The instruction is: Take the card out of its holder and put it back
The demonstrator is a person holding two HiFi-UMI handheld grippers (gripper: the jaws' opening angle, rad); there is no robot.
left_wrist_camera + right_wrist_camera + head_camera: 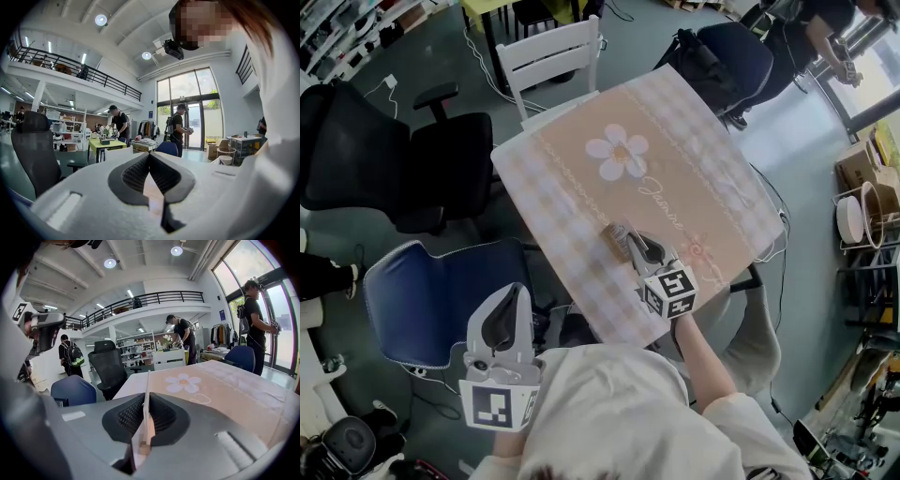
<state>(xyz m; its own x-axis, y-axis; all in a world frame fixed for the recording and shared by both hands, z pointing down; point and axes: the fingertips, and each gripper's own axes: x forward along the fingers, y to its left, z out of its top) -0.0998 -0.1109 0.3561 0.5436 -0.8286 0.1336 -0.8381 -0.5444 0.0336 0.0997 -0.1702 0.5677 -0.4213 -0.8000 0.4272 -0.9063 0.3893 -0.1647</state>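
Right gripper [628, 241]: fingers nearly closed, pinching thin pale card [146, 423] edge-on above flower-print peach bench [694, 178], 6 o'clock side.
Left gripper [516, 298]: fingers together, empty, 7 o'clock.
Progress: holder unclear; reinsertion likely pending.

The left gripper [512, 298] hangs at near left, jaws pressed together and empty. Farther right, the right gripper [635, 246] tilts downward, jaws clamped on an edge-on card [146, 418].
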